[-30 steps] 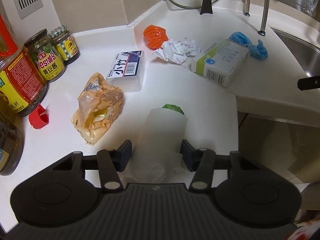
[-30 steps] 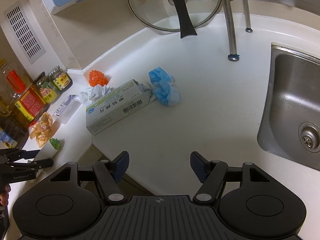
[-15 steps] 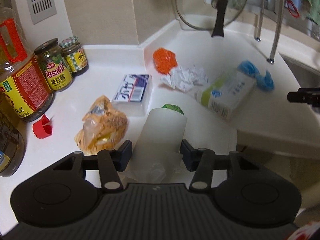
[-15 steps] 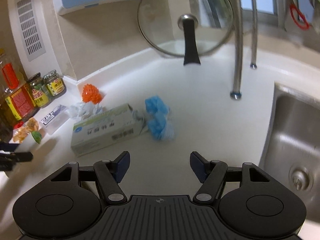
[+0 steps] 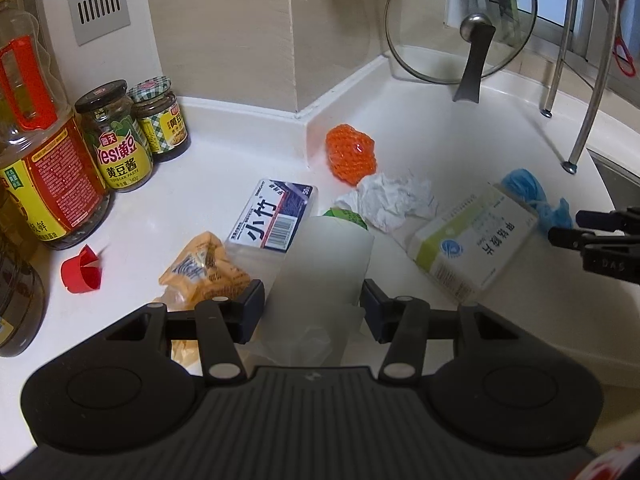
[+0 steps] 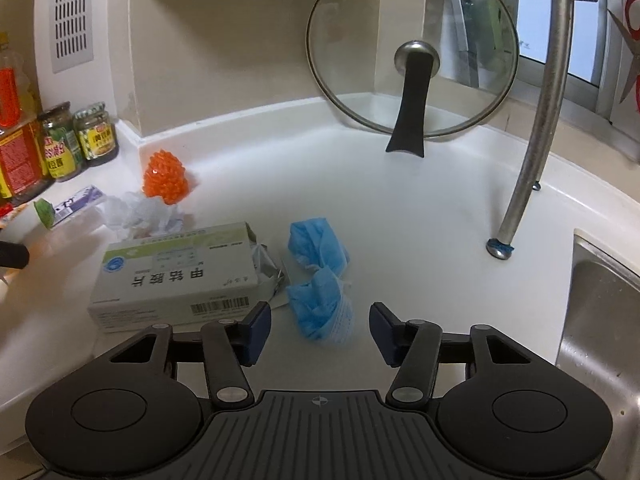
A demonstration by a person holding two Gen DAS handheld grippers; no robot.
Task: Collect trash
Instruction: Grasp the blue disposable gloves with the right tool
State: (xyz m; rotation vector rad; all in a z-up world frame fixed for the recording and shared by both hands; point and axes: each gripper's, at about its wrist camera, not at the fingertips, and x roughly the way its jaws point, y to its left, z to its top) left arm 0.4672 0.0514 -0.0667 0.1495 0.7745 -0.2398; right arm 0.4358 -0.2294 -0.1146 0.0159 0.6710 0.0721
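Note:
My left gripper (image 5: pixel 312 304) is shut on a translucent white plastic cup (image 5: pixel 320 264) with a green scrap (image 5: pixel 346 216) at its far end, held above the white counter (image 5: pixel 200 184). My right gripper (image 6: pixel 320 330) hovers low over a crumpled blue wad (image 6: pixel 320 280). Its jaws are closing with the wad's near end between them, and the pads stand apart from it. Left of the wad lies a green-and-white carton (image 6: pixel 176 276). Behind it lie crumpled white paper (image 6: pixel 136 216) and an orange mesh ball (image 6: pixel 166 178). A yellow wrapper (image 5: pixel 204 268) lies by my left fingers.
A blue-labelled clear box (image 5: pixel 276 216), a red cap (image 5: pixel 80 270), sauce jars (image 5: pixel 120 140) and an oil bottle (image 5: pixel 40 160) stand at the left. A glass lid (image 6: pixel 412 48) leans on the back wall. Rack legs (image 6: pixel 532 160) and a steel sink (image 6: pixel 600 320) are at the right.
My right gripper has moved in low over the blue wad and its jaws have narrowed. My left gripper has risen and rolled a little, still holding the cup.

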